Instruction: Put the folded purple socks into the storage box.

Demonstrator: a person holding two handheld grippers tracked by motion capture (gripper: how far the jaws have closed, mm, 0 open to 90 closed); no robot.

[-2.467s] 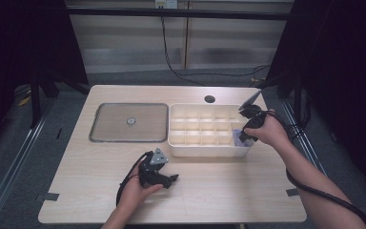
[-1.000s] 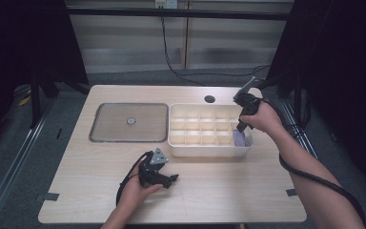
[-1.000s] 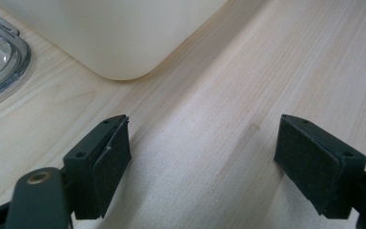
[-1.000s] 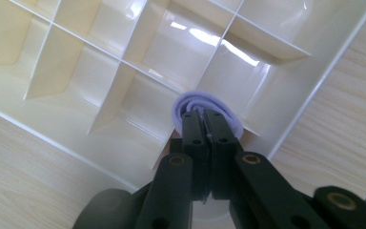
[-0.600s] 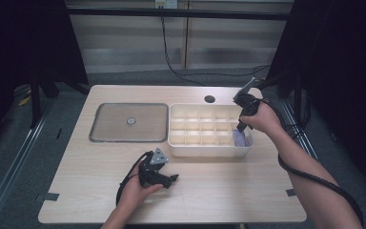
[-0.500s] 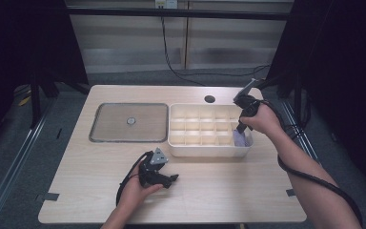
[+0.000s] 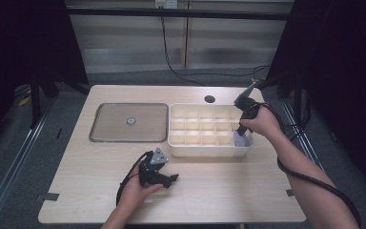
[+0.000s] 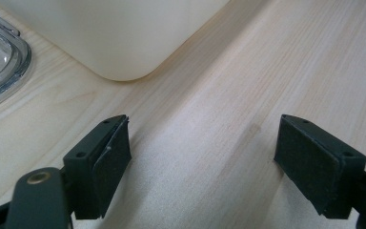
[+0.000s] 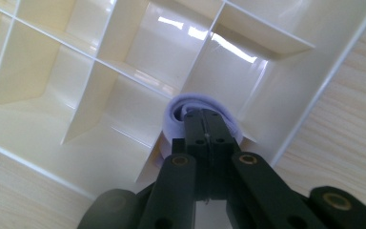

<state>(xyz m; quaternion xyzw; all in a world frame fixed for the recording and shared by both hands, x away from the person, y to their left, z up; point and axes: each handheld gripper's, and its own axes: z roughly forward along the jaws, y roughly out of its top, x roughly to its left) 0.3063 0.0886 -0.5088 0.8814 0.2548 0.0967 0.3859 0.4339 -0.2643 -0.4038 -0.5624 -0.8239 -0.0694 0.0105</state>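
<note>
A white divided box (image 7: 205, 143) stands on the table's right half. A lavender cloth roll (image 7: 240, 138) sits in its front right compartment. My right gripper (image 7: 241, 130) points down into that compartment, jaws shut on a fold of the cloth roll (image 9: 183, 107), which curls around the tips; the right gripper (image 9: 205, 114) hides the roll's near side. My left gripper (image 7: 171, 179) rests low on the table in front of the box, held by a hand. The left gripper (image 8: 202, 143) is open, with bare wood between its jaws.
A clear flat lid (image 7: 129, 121) with a small knob lies left of the box; the lid's rim (image 8: 9, 62) and the box's corner (image 8: 124, 43) show ahead of the left jaws. A round hole (image 7: 209, 98) is in the tabletop behind the box. Cables trail from both grippers.
Since the oldest frame my right hand has shifted toward the far side of the box and the gripper now points steeply down into the compartment. The left hand has stayed put.
</note>
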